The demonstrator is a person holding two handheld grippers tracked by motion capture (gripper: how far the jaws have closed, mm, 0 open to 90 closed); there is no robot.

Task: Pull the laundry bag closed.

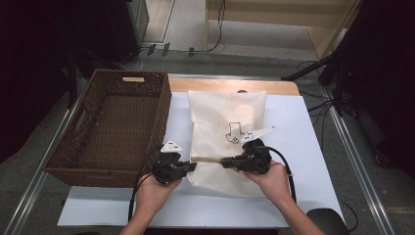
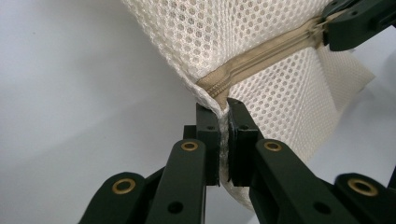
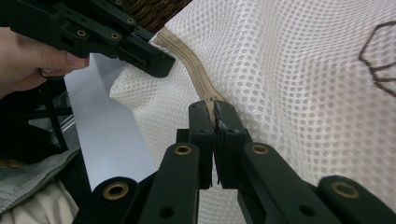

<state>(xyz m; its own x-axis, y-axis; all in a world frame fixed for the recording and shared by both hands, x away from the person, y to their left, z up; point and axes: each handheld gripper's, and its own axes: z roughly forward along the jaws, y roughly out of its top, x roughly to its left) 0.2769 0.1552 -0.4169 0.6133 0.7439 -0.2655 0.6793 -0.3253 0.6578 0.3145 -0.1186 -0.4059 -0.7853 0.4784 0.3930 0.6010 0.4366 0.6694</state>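
**Both jaws clamped on mesh bag's zipper**

Jaws of the left gripper [image 2: 223,112] pinched tight on the corner of the white mesh bag [image 1: 227,132], right at the end of the tan zipper [image 2: 261,58]. Right gripper [image 3: 214,112] jaws squeezed together on the zipper farther along, at what looks like the slider. Zipper stretched between the two. Bag lies flat on the white desk [image 1: 303,132], near edge lifted slightly. Wicker basket [image 1: 115,127] stands just beside the bag, on the left.
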